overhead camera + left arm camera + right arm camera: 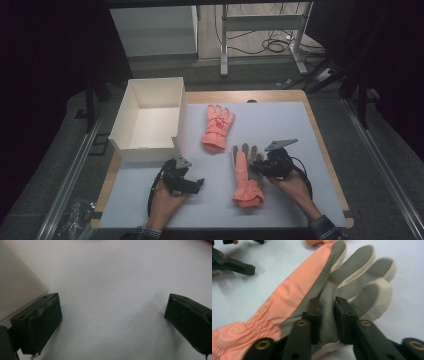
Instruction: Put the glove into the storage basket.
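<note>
Box: I see a white open box (pixel 150 117) at the far left of the tabletop (pixel 280 120), on the edge of the pale mat; its corner (pixel 17 287) shows beside my left jaw in the left gripper view.
Left gripper: my left gripper (pixel 196 185) sits low over bare mat in front of the box; in its own view (pixel 112 315) the jaws stand wide apart with nothing between them.
Far glove: an orange glove (pixel 217 127) lies flat just right of the box, fingers pointing away from me, untouched.
Near glove: a second orange glove (pixel 245 175) with a grey palm lies between my two hands, cuff toward me, well apart from the left gripper.
Right gripper: my right gripper (pixel 257 165) is at that glove's grey side; in its own view (pixel 327 315) the jaws stand close together with a fold of the grey palm (pixel 352 275) pinched up between them.
</note>
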The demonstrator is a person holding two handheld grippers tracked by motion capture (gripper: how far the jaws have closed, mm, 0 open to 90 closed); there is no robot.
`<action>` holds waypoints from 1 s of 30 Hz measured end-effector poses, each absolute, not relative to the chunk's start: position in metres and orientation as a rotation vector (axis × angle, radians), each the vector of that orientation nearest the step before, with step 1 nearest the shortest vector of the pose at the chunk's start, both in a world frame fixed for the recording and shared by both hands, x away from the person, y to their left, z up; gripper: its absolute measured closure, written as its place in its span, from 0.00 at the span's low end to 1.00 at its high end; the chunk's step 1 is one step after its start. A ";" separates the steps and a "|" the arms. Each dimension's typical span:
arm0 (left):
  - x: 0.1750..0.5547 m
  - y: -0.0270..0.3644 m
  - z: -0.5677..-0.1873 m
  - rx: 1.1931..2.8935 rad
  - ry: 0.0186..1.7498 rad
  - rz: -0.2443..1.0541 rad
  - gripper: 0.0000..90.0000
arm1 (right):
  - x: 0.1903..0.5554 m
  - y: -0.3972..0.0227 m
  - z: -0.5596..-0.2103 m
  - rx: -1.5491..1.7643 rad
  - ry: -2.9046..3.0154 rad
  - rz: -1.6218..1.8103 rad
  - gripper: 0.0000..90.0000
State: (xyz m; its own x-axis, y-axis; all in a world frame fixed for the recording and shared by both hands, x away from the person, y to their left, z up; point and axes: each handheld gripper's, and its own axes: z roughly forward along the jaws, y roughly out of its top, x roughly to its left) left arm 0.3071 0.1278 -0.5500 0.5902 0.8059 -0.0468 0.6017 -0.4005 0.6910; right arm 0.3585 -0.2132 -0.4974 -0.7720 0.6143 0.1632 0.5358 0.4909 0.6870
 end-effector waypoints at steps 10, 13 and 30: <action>0.307 0.127 -0.550 2.132 1.115 0.387 0.01 | 0.377 -0.216 -0.475 1.010 2.536 1.214 0.65; 0.307 0.128 -0.550 2.136 1.113 0.387 0.01 | 0.389 -0.210 -0.473 1.029 2.535 1.226 0.62; 0.307 0.128 -0.550 2.142 1.110 0.387 0.01 | 0.454 -0.156 -0.469 1.039 2.515 1.208 0.49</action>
State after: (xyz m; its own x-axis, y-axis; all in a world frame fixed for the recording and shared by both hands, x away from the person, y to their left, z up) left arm 0.3072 0.1281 -0.5500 0.5915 0.8049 -0.0470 0.6013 -0.4016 0.6908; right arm 0.4540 -0.1562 -0.4687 -0.7447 0.6518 0.1437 0.5195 0.4309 0.7379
